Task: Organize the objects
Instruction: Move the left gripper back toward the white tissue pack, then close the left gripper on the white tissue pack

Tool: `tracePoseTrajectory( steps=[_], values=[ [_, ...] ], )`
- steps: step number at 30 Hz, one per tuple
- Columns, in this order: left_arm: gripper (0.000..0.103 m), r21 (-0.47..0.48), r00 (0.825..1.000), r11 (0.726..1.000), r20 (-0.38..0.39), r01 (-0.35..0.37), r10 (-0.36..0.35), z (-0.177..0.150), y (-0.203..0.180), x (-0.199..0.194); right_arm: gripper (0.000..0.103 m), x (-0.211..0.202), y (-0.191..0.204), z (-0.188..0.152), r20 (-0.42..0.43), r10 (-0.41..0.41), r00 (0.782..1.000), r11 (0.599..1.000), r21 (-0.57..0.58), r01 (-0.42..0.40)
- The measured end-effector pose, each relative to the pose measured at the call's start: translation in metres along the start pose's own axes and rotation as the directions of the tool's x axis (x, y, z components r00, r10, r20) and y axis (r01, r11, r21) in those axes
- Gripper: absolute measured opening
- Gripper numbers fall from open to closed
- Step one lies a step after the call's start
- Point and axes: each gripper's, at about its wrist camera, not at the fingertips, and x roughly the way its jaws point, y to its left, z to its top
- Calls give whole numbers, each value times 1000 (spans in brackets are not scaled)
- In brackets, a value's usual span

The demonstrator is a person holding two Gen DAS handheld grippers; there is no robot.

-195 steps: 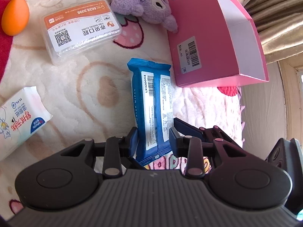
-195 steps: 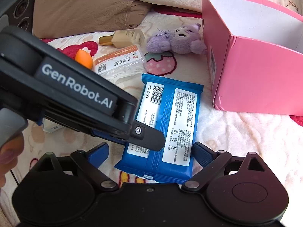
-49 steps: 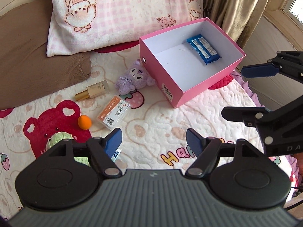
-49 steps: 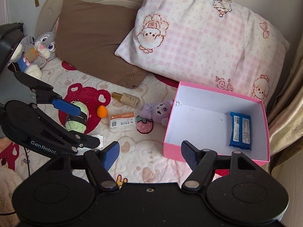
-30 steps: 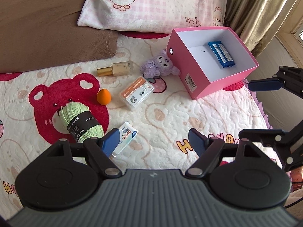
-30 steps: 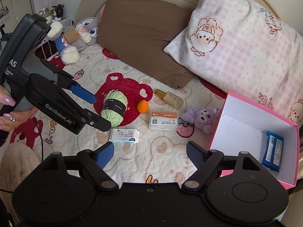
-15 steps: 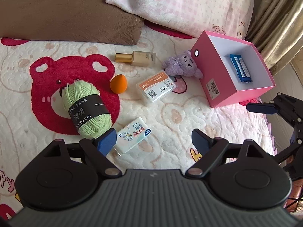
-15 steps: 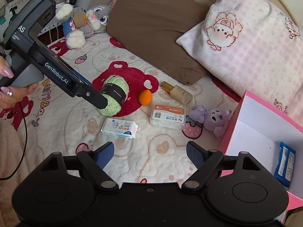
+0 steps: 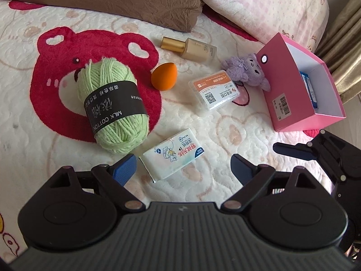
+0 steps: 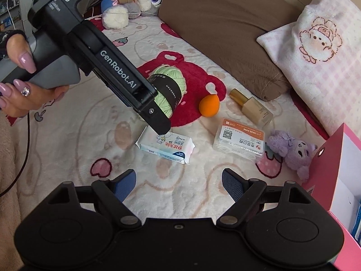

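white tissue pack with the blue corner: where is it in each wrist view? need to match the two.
Left wrist view: white tissue pack lies low of centre on the blanket, just ahead of the left gripper, nearer its left finger.
Right wrist view: the pack lies centre-left, ahead of the right gripper, with the other gripper's tip right over its far edge.
Shared landmark: green yarn ball, just beyond the pack in both.

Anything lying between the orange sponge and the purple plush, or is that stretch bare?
Not bare. The clear floss-pick box with the orange label lies between the orange sponge and the purple plush, slightly toward the cameras. Both wrist views show it.
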Motion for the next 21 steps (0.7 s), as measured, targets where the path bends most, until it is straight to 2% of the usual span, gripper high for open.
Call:
tracePoseTrajectory(
  steps=[1, 3, 5, 7, 10, 16, 19, 20, 21],
  values=[
    [91, -5, 1000, 1000, -7, -16, 16, -2, 2, 5, 86, 5, 0, 2, -14, 12, 1000, 1000, -2, -12],
    [90, -7, 999, 1000, -20, -26, 26, -6, 5, 12, 81, 17, -2, 5, -68, 87, 994, 996, 42, -84],
    [90, -42, 998, 999, -52, -22, 20, -9, 11, 23, 80, 25, -1, 5, -78, 119, 990, 991, 73, -113],
    [89, -74, 996, 997, -86, -21, 15, -12, 16, 35, 80, 30, 2, 5, -65, 106, 992, 993, 55, -102],
    [88, -88, 995, 995, -92, -43, 35, -16, 20, 49, 80, 44, 5, 6, -59, 90, 994, 996, 20, -89],
    [84, -100, 996, 992, -48, -75, 71, -16, 21, 59, 80, 82, 2, 6, -50, 54, 997, 998, -13, -55],
    [74, -103, 997, 992, -15, -76, 75, -16, 21, 60, 77, 96, -1, 4, -35, 49, 998, 999, -8, -49],
    [60, -105, 998, 992, -5, -67, 67, -16, 20, 59, 73, 99, -2, 3, -33, 58, 998, 998, 5, -58],
    [53, -111, 999, 993, -1, -47, 47, -17, 20, 59, 72, 101, -6, 2, -23, 86, 996, 996, 36, -85]
  ],
)
